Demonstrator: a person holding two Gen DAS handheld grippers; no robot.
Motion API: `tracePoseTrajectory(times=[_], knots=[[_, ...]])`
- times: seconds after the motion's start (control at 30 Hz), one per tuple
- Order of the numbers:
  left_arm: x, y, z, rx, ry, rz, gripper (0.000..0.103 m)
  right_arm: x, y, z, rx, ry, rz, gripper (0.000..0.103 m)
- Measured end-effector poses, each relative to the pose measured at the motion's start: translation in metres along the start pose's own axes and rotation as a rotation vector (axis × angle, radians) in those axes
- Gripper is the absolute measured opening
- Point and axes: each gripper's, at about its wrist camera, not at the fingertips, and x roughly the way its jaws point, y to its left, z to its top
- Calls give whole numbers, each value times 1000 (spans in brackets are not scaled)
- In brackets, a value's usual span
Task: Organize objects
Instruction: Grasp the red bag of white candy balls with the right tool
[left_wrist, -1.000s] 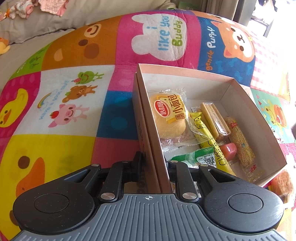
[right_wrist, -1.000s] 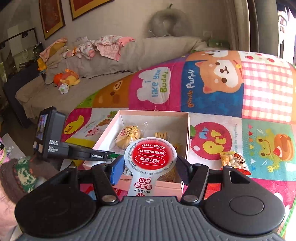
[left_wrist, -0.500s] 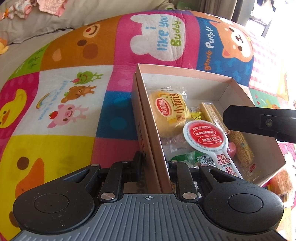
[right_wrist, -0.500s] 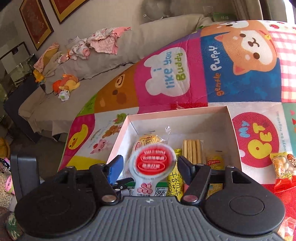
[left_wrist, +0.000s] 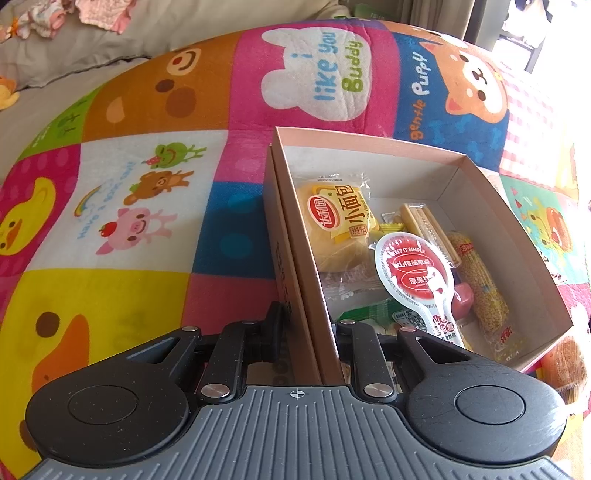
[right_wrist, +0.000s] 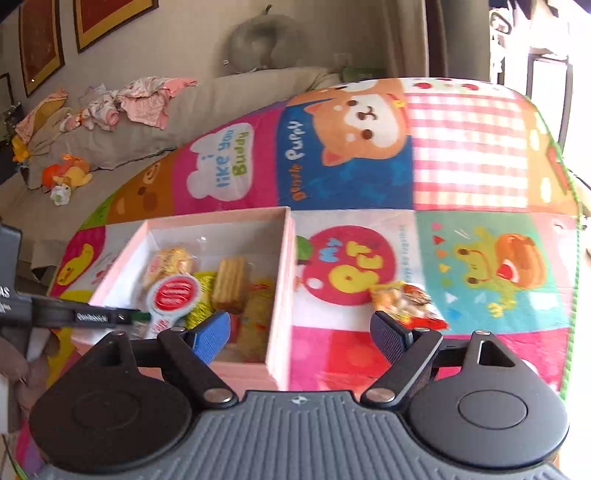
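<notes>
A: What is the left hand-held gripper (left_wrist: 310, 332) doing?

B: It is clamping the near left wall of the open pink cardboard box (left_wrist: 295, 236), one finger outside the wall and one inside. The box is sitting on the patchwork cartoon-animal blanket (left_wrist: 147, 206), which is spreading out ahead of and to the left of that hand-held gripper.

A: And inside the box?

B: Just ahead of its inner finger, a round yellow bun in a clear wrapper (left_wrist: 340, 229) is lying by the left wall. To the right, a white spoon-shaped snack pack with a red round label (left_wrist: 415, 275) is resting on top of the other packets. Beyond it a wrapped wafer bar (left_wrist: 428, 229) and a yellow corn-shaped snack (left_wrist: 480, 284) are lying near the right wall.

A: And the right hand-held gripper (right_wrist: 299, 332)?

B: Its jaws are opening, with nothing between the blue pads (right_wrist: 212, 334); it is hovering over the box's near right corner. A small orange snack bag (right_wrist: 402, 302) is lying on the blanket just beyond its right finger.
</notes>
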Motion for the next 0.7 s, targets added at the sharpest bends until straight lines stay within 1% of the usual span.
tracePoseTrajectory(times=[0.03,0.17,0.27,0.33,0.4,0.53,0.6,0.7], knots=[[0,0,0,0,0,2,20,-3,-7,-6,-1,7,-25,89],[0,-1,0,0,2,10,20,-10,-28,-37,-29,51,-119,89],[1,-2,1,2,4,16,20,-9,-37,-54,-25,87,-133,90],[1,-3,1,6,6,21,20,-10,-40,-59,-7,89,-123,90],[1,-4,1,10,9,26,20,-10,-43,-55,6,69,-117,90],[1,-5,1,11,10,30,20,5,-50,-30,6,44,-70,90],[1,-5,1,11,10,29,20,22,-55,-14,11,58,-52,90],[1,-5,2,10,12,28,20,55,-65,9,56,97,-20,90]])
